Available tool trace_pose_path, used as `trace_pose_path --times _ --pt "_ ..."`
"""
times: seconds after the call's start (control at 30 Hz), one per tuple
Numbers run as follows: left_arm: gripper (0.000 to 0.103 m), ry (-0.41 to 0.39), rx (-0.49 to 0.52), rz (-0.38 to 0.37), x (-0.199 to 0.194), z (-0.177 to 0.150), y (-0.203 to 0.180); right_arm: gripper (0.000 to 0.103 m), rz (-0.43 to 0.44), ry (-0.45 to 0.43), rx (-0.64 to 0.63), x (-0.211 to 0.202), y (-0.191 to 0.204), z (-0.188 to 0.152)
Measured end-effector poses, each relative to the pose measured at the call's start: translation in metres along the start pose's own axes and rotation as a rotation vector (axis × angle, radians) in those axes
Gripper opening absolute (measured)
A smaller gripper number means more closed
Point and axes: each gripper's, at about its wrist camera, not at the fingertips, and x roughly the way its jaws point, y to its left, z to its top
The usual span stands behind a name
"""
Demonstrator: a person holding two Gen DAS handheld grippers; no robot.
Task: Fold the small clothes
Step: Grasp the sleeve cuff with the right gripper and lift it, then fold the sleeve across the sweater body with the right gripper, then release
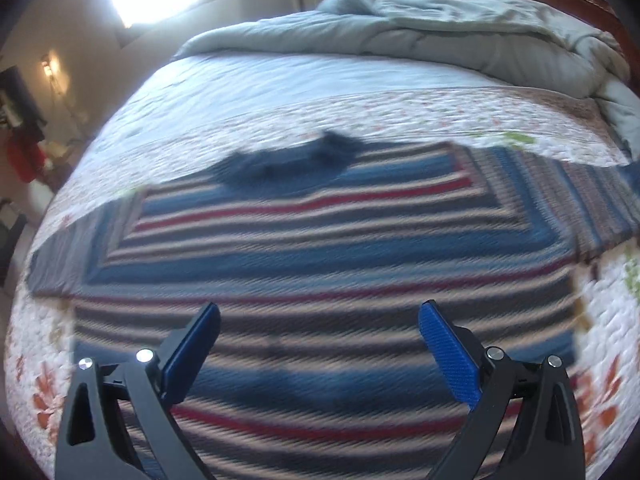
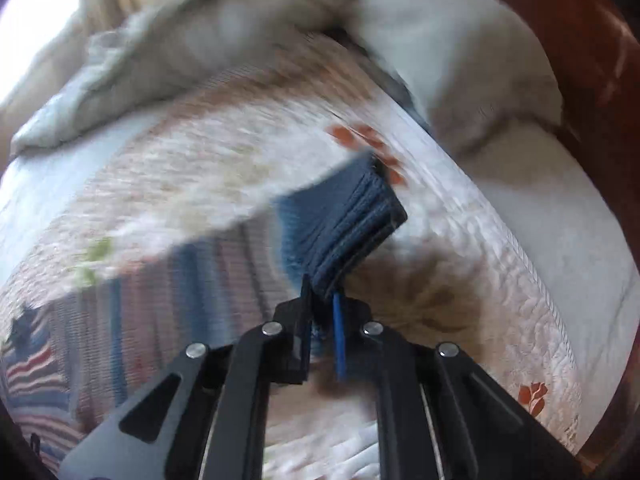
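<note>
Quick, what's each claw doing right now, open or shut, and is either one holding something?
Left claw: open, holding nothing, above the striped sweater.
Right claw: shut on the sweater's dark blue cuff, lifted off the quilt.

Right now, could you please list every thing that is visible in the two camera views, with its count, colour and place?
Striped sweater: one, blue, red and grey stripes, spread flat on the quilt; its blue cuff is lifted.
Quilt: one, white with floral print, covering the bed.
Duvet: one, pale grey-green, bunched at the far end of the bed.
Headboard: one, dark reddish wood, beyond the pillow area.
Left gripper: one, black with blue pads, open above the sweater.
Right gripper: one, black, shut on the cuff.
</note>
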Motion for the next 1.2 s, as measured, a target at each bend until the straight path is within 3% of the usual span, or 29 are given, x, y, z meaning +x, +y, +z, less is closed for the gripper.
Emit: trace_pose_path --times 0.1,0.3,0.43,0.57,0.73,0.8,0.83,0.9,1.03,1.13,1.2 --pt "0.099 0.005 -0.03 0.064 -0.003 -0.019 0.043 0.008 0.091 -0.047 -0.075 -0.035 0.056 -0.004" --pt "0.099 0.004 -0.132 0.093 -0.007 -0.05 0.118 0.008 0.21 -0.072 -0.283 -0.079 0.206 -0.035" --pt "0.099 0.017 -0.202 0.053 -0.003 -0.052 0.151 0.008 0.313 -0.028 -0.376 -0.087 0.303 -0.069" --pt "0.099 -0.022 -0.237 0.062 -0.011 -0.053 0.172 0.008 0.413 0.029 -0.459 -0.09 0.398 -0.112" --pt "0.099 -0.012 -0.268 0.057 -0.008 -0.057 0.19 0.008 0.45 0.118 -0.525 -0.079 0.48 -0.154" --pt "0.099 -0.008 -0.273 0.065 -0.006 -0.057 0.194 0.016 0.436 0.166 -0.552 -0.066 0.495 -0.165" --pt "0.099 -0.006 -0.274 0.068 -0.004 -0.058 0.195 0.035 0.445 0.204 -0.554 -0.059 0.499 -0.169" --pt "0.099 0.002 -0.276 0.063 -0.002 -0.06 0.195 0.048 0.476 0.239 -0.525 -0.055 0.491 -0.17" --pt "0.099 0.013 -0.254 0.046 0.003 -0.058 0.185 0.047 0.481 0.177 -0.49 -0.066 0.444 -0.164" --pt "0.099 0.011 -0.227 0.014 0.005 -0.047 0.172 0.047 0.505 0.186 -0.402 -0.065 0.388 -0.164" --pt "0.099 0.022 -0.243 -0.051 0.01 -0.035 0.166 0.048 0.492 0.193 -0.354 -0.059 0.35 -0.17"
